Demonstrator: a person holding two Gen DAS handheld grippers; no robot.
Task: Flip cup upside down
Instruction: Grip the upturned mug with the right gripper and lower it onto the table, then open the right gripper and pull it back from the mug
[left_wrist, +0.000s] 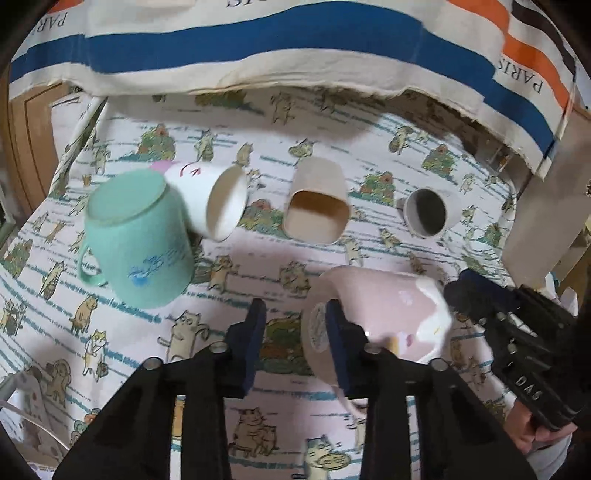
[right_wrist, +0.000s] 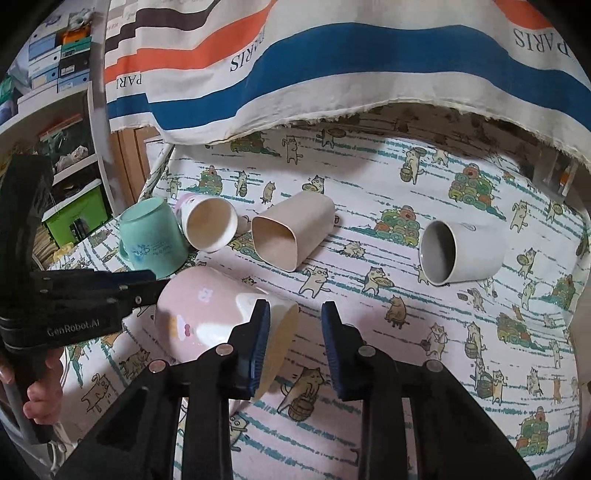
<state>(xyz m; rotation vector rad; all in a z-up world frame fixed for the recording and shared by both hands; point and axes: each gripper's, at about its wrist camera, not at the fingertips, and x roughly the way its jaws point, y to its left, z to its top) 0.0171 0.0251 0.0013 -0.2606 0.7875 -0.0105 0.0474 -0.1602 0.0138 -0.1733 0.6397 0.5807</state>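
A pink cup (left_wrist: 384, 310) (right_wrist: 207, 314) lies tilted on its side on the cat-print cloth, its mouth toward the right wrist view. My left gripper (left_wrist: 295, 343) is open; its right finger touches the cup's base end. My right gripper (right_wrist: 295, 343) is open; its left finger sits at the cup's rim, and its body shows in the left wrist view (left_wrist: 517, 332). A green mug (left_wrist: 136, 236) (right_wrist: 151, 236) stands upside down at the far left. A white cup (left_wrist: 214, 203) (right_wrist: 208, 225), a beige square cup (left_wrist: 317, 203) (right_wrist: 291, 232) and a grey cup (left_wrist: 426, 214) (right_wrist: 458, 251) lie on their sides.
A striped "PARIS" cloth (left_wrist: 295, 48) (right_wrist: 332, 74) hangs along the back of the surface. A cardboard box (left_wrist: 546, 206) stands at the right edge. Shelves with boxes and a green bin (right_wrist: 74, 210) stand beyond the left edge.
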